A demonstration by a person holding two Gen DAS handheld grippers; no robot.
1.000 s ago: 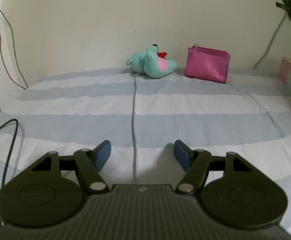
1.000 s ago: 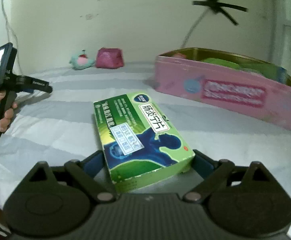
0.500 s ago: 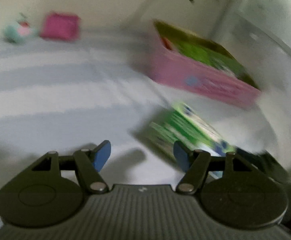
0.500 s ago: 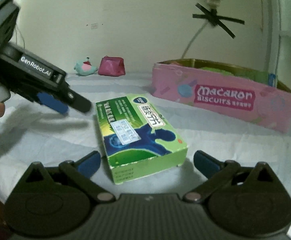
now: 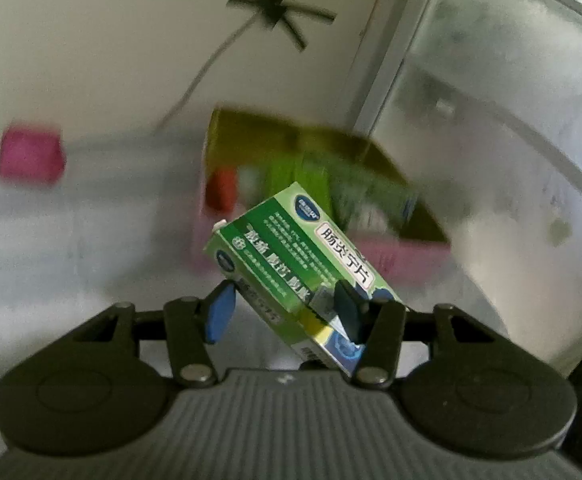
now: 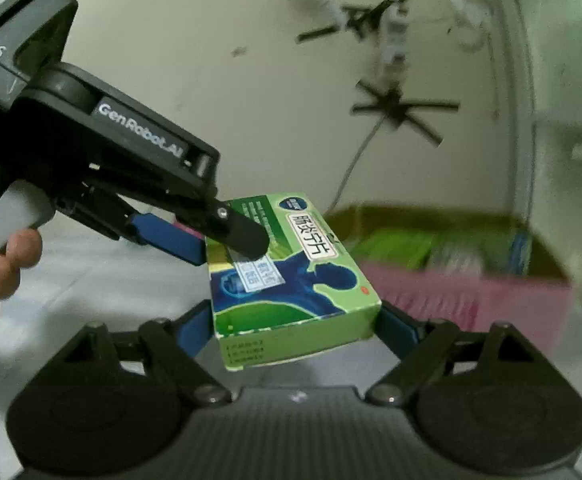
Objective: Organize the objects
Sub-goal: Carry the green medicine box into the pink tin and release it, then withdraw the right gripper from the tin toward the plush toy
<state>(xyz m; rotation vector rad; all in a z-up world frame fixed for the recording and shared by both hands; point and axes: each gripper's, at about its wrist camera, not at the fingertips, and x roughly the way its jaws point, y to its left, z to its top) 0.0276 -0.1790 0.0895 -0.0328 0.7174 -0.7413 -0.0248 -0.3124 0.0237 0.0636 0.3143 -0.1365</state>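
A green medicine box (image 6: 291, 280) with Chinese print is held up in the air by both grippers. My right gripper (image 6: 297, 320) is shut on its near end, one pad on each long side. My left gripper (image 5: 283, 308) grips it across its width; the box (image 5: 291, 256) sits tilted between the blue pads. In the right wrist view the left gripper (image 6: 211, 236) reaches in from the left onto the box's far end. Behind stands the pink biscuit tin (image 6: 471, 292), open, with green boxes inside; it also shows in the left wrist view (image 5: 291, 200).
A pink pouch (image 5: 31, 156) lies far back left by the wall on the striped bed sheet (image 5: 71, 248). A window frame (image 5: 391, 60) stands right of the tin. A cable taped to the wall (image 6: 395, 108) hangs above the tin.
The left gripper swung right from facing the plush toy and pouch and closed on the green box. The box, lying on the bed before, is now lifted off it by both grippers.
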